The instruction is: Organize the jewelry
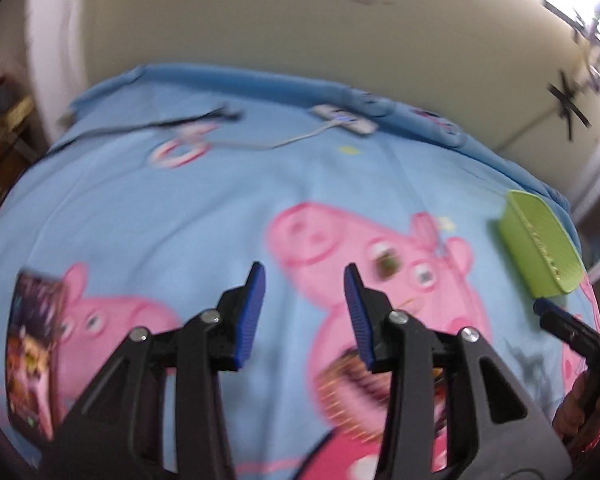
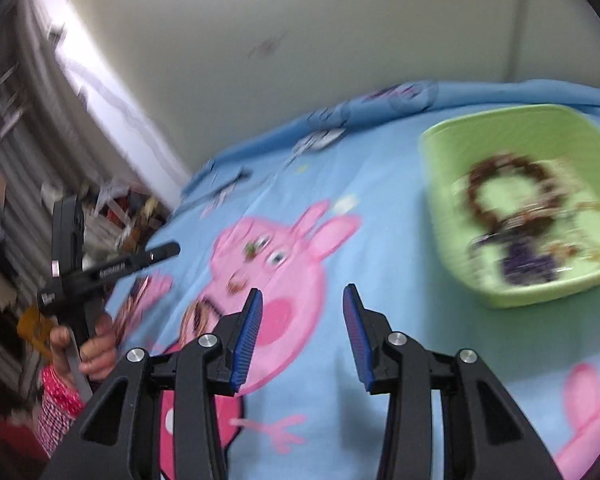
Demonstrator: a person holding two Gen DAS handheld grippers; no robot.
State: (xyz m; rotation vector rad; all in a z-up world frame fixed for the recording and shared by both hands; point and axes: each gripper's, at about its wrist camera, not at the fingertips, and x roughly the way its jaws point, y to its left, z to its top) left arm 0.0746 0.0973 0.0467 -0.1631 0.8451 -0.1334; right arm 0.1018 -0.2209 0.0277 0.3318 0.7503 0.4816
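My left gripper (image 1: 304, 312) is open over the blue cartoon bedsheet (image 1: 180, 232), with nothing between its fingers. A beaded bracelet (image 1: 348, 384) lies on the sheet just under its right finger. A small blurred piece of jewelry (image 1: 386, 266) rests on the pink pig print. My right gripper (image 2: 302, 332) is also open and holds nothing. The green tray (image 2: 452, 216) sits ahead of it to the right. In the tray lie a brown beaded bracelet (image 2: 508, 184) and a purple piece (image 2: 528, 268). The same small piece (image 2: 254, 250) lies ahead-left of the right gripper.
A pink ring-shaped thing (image 1: 180, 152), a white power strip (image 1: 344, 120) and its cable lie near the far edge by the wall. A printed packet (image 1: 32, 356) lies at the left. A hand (image 2: 94, 344) in a red patterned sleeve holds the other gripper's handle.
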